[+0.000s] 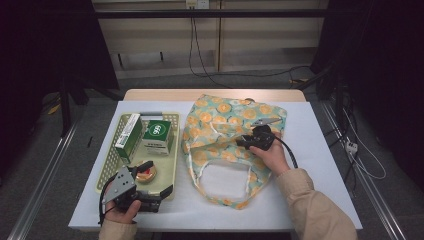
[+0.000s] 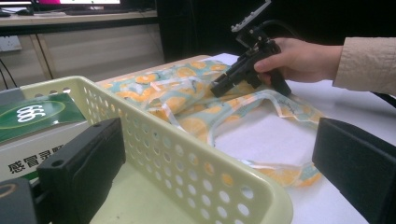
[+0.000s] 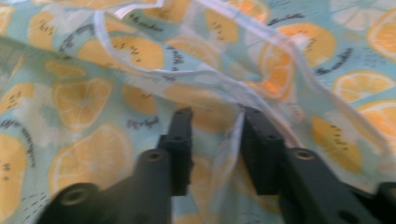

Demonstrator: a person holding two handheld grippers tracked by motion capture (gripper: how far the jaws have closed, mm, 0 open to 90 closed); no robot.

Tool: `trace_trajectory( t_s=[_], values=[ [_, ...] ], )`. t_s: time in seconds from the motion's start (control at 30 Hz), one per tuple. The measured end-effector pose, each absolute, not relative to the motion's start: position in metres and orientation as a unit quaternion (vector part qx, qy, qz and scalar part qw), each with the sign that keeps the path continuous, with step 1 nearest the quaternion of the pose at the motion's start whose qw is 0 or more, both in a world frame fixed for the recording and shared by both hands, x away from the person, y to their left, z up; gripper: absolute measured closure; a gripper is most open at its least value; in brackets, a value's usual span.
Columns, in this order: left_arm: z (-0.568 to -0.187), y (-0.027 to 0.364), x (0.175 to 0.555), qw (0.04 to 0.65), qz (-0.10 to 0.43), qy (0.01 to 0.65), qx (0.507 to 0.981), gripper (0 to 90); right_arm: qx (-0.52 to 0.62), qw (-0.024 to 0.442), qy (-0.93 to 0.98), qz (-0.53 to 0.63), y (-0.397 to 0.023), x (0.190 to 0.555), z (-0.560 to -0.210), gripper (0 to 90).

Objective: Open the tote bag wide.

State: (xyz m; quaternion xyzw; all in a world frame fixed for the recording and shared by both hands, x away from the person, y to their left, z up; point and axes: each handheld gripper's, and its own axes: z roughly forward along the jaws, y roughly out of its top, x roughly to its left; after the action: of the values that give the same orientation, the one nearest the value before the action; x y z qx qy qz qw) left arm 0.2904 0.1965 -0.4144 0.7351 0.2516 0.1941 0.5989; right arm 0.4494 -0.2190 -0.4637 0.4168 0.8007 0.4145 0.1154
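Note:
A fabric bag [image 1: 225, 120] printed with orange slices lies flat on the white table, its handles looping toward the front edge. My right gripper [image 1: 239, 141] rests on the bag's middle, pointing left. In the right gripper view its jaws [image 3: 215, 114] stand partly apart with a white-edged fold of the bag [image 3: 93, 102] loose between them, so it is open. My left gripper [image 1: 156, 178] sits at the near right corner of a pale yellow basket [image 1: 111, 160]. Its jaws are wide open and straddle the perforated basket wall [image 2: 187, 140].
Inside the basket lie a long green and white box [image 1: 129, 135], a green box marked 666 [image 1: 158, 134] and a small round tin [image 1: 146, 174]. White table shows right of the bag and along the front edge. Cables trail on the floor behind.

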Motion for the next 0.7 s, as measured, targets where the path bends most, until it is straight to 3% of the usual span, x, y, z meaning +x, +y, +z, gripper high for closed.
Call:
trace_trajectory(
  t_s=[0.17, 0.33, 0.47, 0.63, 0.7],
  values=[
    [-0.414, 0.197, 0.289, 0.599, 0.194, 0.252, 0.735, 2.6, 0.382, 0.132, 0.829, 0.388, -0.207, 0.442, -0.463, 44.5],
    [-0.413, 0.198, 0.29, 0.597, 0.193, 0.254, 0.736, 2.6, 0.363, 0.148, 0.84, 0.375, -0.205, 0.437, -0.463, 46.2],
    [-0.411, 0.199, 0.29, 0.6, 0.198, 0.256, 0.732, 2.6, 0.37, 0.155, 0.833, 0.381, -0.213, 0.44, -0.464, 65.7],
    [-0.408, 0.198, 0.29, 0.604, 0.195, 0.257, 0.729, 2.6, 0.38, 0.162, 0.827, 0.381, -0.214, 0.444, -0.465, 75.5],
    [-0.408, 0.197, 0.29, 0.604, 0.193, 0.256, 0.73, 2.6, 0.384, 0.162, 0.825, 0.381, -0.215, 0.446, -0.465, 83.5]
  ],
)
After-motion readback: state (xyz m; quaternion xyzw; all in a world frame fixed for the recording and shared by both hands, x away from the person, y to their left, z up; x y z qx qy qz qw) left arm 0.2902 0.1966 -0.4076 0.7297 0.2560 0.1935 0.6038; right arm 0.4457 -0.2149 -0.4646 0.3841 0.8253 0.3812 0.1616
